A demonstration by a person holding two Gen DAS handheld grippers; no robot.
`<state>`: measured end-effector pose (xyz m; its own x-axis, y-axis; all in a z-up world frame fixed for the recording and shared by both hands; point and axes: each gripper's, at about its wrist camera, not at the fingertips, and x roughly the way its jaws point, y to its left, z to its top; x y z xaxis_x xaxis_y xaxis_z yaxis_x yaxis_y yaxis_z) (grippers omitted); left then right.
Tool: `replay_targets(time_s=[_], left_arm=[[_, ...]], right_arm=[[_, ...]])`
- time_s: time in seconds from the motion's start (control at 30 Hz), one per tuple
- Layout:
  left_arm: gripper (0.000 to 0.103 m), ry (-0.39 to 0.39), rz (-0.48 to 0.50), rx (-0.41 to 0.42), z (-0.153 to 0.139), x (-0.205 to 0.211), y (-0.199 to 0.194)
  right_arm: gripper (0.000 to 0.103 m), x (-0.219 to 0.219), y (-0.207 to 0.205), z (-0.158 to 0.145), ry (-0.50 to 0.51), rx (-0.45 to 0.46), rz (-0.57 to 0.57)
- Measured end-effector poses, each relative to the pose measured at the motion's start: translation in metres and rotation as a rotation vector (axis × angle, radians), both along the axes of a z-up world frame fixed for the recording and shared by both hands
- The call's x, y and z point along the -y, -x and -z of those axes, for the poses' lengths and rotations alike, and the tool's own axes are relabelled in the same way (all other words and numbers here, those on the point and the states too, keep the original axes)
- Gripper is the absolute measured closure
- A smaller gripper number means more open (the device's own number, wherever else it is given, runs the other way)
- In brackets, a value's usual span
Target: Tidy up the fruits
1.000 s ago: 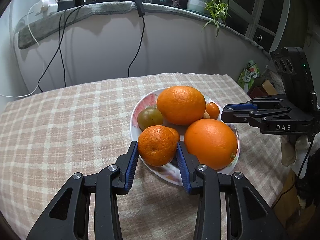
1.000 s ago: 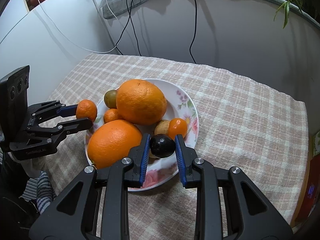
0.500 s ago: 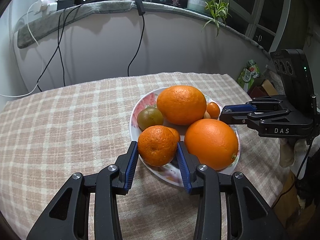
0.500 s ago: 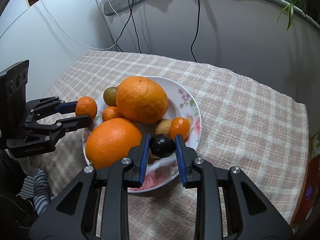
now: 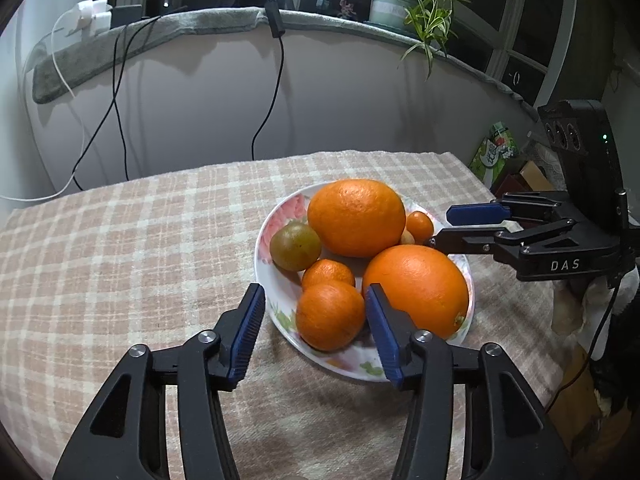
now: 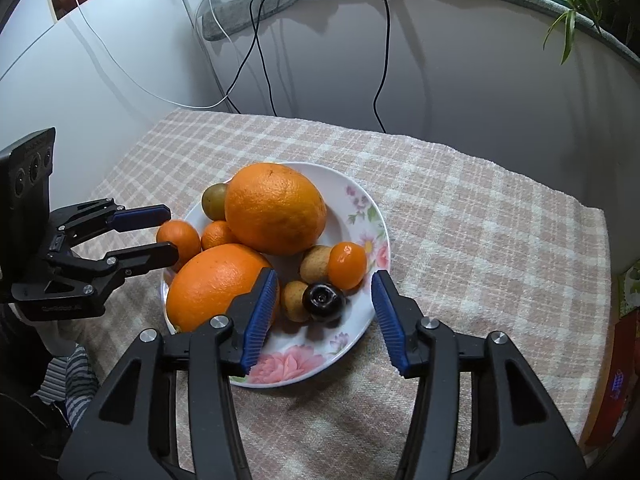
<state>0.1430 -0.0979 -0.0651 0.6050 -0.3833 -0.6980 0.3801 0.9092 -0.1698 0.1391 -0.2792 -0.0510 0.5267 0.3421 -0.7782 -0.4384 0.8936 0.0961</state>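
A white floral plate (image 5: 280, 292) (image 6: 360, 216) on the checked cloth holds two big oranges (image 5: 356, 216) (image 5: 416, 290), two small mandarins, a green-brown fruit (image 5: 295, 246), a small orange fruit (image 6: 347, 264), two brown fruits and a dark fruit (image 6: 323, 301). My left gripper (image 5: 314, 320) is open, with a mandarin (image 5: 330, 316) resting on the plate between its fingers. My right gripper (image 6: 325, 312) is open, with the dark fruit lying on the plate between its fingers.
The table stands against a curved white wall with hanging cables (image 5: 276, 92). A potted plant (image 5: 404, 0) sits on the ledge. Boxes (image 5: 494, 156) stand past the table's right edge.
Both grippers have opened. The left has let go of the mandarin and the right has let go of the dark fruit; both fruits now rest on the plate.
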Motion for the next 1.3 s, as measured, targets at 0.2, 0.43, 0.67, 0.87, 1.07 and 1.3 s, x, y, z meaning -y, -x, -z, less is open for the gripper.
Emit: replay_targets(time_s=[0.2,0.43,0.67,0.87,1.07,1.3], left_arm=[[0.039,0.0,-0.002,0.004,-0.002,0.0,0.001],[0.033,0.004,-0.014,0.0,-0.002,-0.001,0.002],[0.027,-0.004,-0.038,0.004,-0.004,-0.005,0.006],[0.026,-0.035,-0.071,0.008,-0.005,-0.008,0.01],[0.026,-0.058,-0.096,0.012,-0.006,-0.01,0.013],[0.026,-0.06,-0.108,0.026,-0.009,-0.011,0.02]], right_arm=[[0.046,0.0,0.002,0.0,0.0,0.008,0.004],[0.021,0.002,0.005,-0.005,0.0,0.035,0.022],[0.021,0.006,0.009,-0.008,-0.011,0.053,0.049],[0.021,0.006,0.016,-0.006,-0.028,0.064,0.06],[0.021,0.007,0.023,-0.009,-0.059,0.087,0.068],[0.021,0.009,0.033,-0.015,-0.078,0.116,0.099]])
